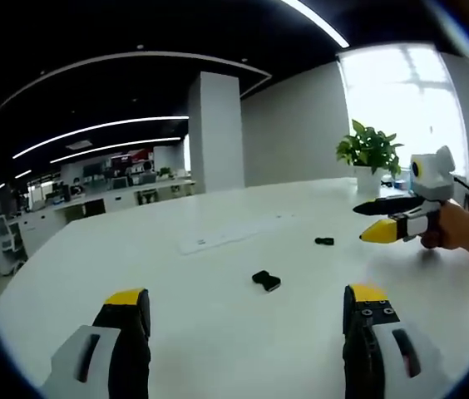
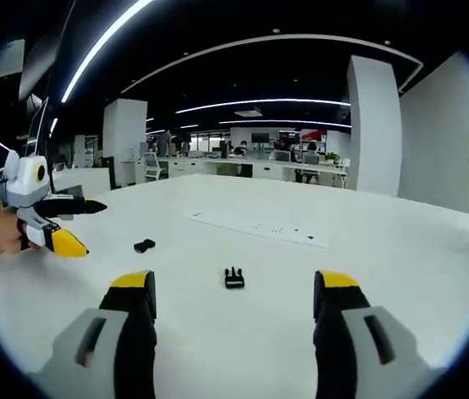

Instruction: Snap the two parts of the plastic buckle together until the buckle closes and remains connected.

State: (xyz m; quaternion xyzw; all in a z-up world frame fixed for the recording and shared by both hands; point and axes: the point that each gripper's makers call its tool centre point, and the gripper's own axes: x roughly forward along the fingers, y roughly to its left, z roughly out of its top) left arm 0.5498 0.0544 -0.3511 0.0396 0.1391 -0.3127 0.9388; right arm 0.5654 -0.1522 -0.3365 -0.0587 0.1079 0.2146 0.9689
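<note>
Both buckle parts lie loose on the white desk (image 1: 218,332), well apart from each other and not yet gripped. In the left gripper view the socket part (image 1: 266,280) is seen just ahead of the left claw (image 1: 247,312), whose jaws are spread wide with nothing between them; the pronged part (image 1: 324,241) lies further out, nearer the right claw (image 1: 373,221), which enters from the right, held by a hand (image 1: 459,233). In the right gripper view the pronged part (image 2: 234,278) sits just ahead of the right claw (image 2: 234,303), likewise released and empty, while the socket part (image 2: 144,245) is seen off to the left, near the left claw (image 2: 85,226).

Several slips can be expected. The parts are small and flat, so either may be pushed along the smooth surface rather than pinched if the jaws are closed off-centre. A part gripped across its release tabs could be kept from latching (a judgement only). If the prongs are met at an angle to the socket, the halves may jam or pop apart. A part lifted carelessly could also be carried out of sight, which the task forbids.

The desk is broad, pale and glossy, with a flat white strip (image 1: 226,234) lying towards its far edge and a potted plant (image 1: 370,154) at its far right corner by a bright window. An open-plan office with dark ceiling, strip lights and a white column (image 1: 215,133) is seen beyond
</note>
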